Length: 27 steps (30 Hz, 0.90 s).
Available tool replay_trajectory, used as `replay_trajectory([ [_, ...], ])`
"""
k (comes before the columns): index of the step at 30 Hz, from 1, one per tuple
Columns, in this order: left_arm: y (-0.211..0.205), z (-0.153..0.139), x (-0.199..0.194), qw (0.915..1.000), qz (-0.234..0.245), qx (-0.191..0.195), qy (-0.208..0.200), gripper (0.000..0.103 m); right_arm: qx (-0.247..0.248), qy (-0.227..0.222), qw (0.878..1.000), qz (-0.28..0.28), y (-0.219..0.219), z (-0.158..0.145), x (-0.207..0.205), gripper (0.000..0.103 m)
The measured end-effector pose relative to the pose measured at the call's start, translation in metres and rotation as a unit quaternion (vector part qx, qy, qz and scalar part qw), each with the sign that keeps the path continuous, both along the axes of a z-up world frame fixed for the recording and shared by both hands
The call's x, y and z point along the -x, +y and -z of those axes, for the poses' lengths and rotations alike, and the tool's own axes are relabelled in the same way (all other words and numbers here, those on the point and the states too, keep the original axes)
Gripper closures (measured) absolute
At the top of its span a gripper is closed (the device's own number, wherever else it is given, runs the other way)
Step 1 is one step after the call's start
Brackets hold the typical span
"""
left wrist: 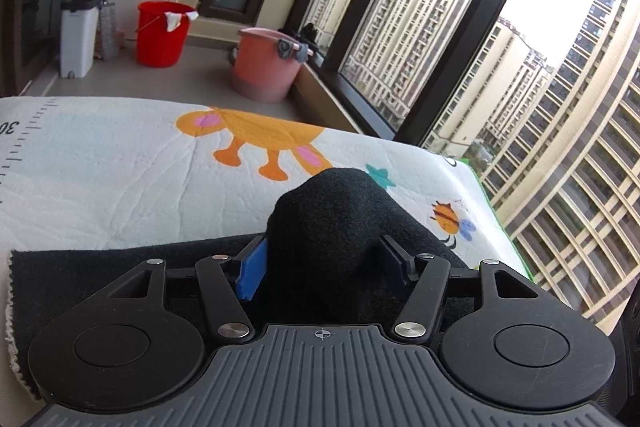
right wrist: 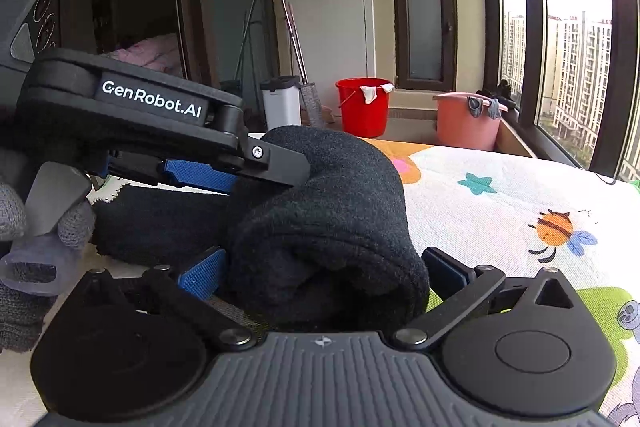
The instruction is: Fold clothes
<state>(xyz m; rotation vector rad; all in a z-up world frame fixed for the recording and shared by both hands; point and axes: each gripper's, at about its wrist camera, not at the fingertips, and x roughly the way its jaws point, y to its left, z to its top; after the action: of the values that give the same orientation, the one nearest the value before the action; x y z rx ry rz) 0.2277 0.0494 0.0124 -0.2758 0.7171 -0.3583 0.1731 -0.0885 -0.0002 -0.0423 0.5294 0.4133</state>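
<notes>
The black fleece cloth [right wrist: 320, 219] looks soft, thick and floppy. The left gripper [right wrist: 256, 179] pinches its rolled top; the right gripper [right wrist: 324, 267] stands wide open around the bundle's end.

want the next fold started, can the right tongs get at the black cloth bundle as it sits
Probably yes: the black cloth bundle already sits between the wide-open right tongs, with the left tongs at its far side.
</notes>
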Motion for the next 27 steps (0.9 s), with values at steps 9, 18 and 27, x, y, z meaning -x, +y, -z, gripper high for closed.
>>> replay_trajectory([
  [9,0.008,0.02,-0.002,0.9995,-0.025,0.014,-0.009,0.008,-0.032,0.07,0.997,-0.006,-0.02,0.016,-0.016,0.0],
  [18,0.016,0.028,0.001,0.9989,-0.024,0.036,-0.019,0.005,-0.004,0.079,0.997,-0.014,-0.011,0.018,-0.018,0.0],
  [27,0.02,0.031,-0.002,0.9983,-0.021,0.051,-0.021,0.002,-0.162,0.115,0.98,-0.031,-0.06,0.021,-0.029,0.0],
])
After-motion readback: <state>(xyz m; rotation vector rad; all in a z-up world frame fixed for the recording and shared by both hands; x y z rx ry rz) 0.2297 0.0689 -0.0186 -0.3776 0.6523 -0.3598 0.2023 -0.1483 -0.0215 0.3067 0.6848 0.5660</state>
